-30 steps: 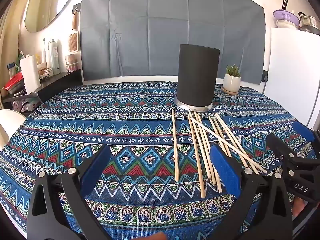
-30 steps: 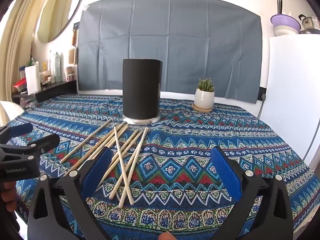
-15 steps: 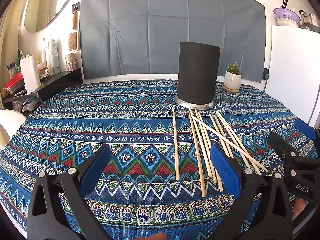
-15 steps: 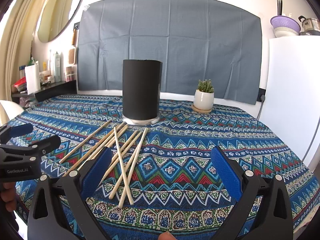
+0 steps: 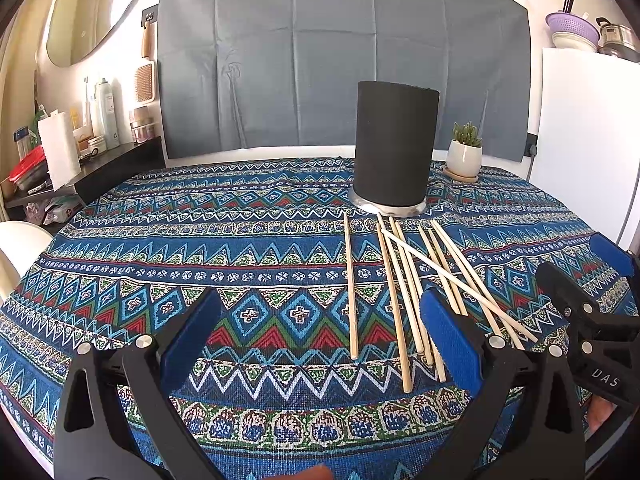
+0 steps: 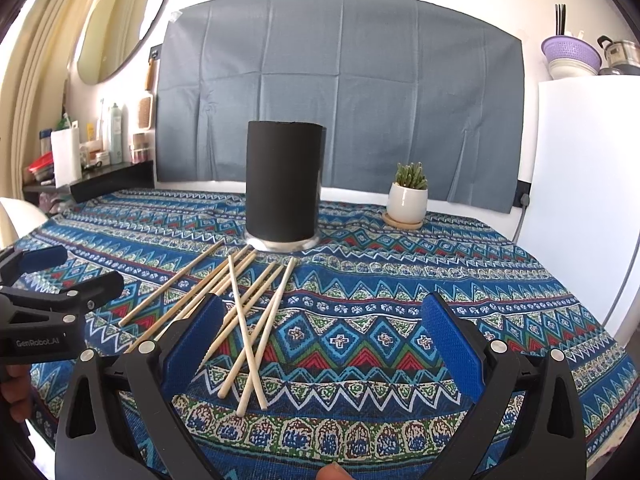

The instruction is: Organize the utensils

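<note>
Several wooden chopsticks lie loose on the patterned tablecloth, fanned out in front of a tall black cylindrical holder on a metal base. My left gripper hovers open over the cloth, its right finger just above the near ends of the sticks. My right gripper is open too, its left finger over the sticks' near ends. Each gripper shows at the edge of the other's view, the right gripper and the left gripper. Neither holds anything.
A small potted succulent stands right of the holder. A white cabinet rises at the table's right edge. A dark shelf with bottles and a paper roll is at the left. The tablecloth covers the round table.
Both views rose slightly, so the holder and sticks sit a little lower and nearer in frame. Both grippers stayed open; the chopsticks have not moved.
</note>
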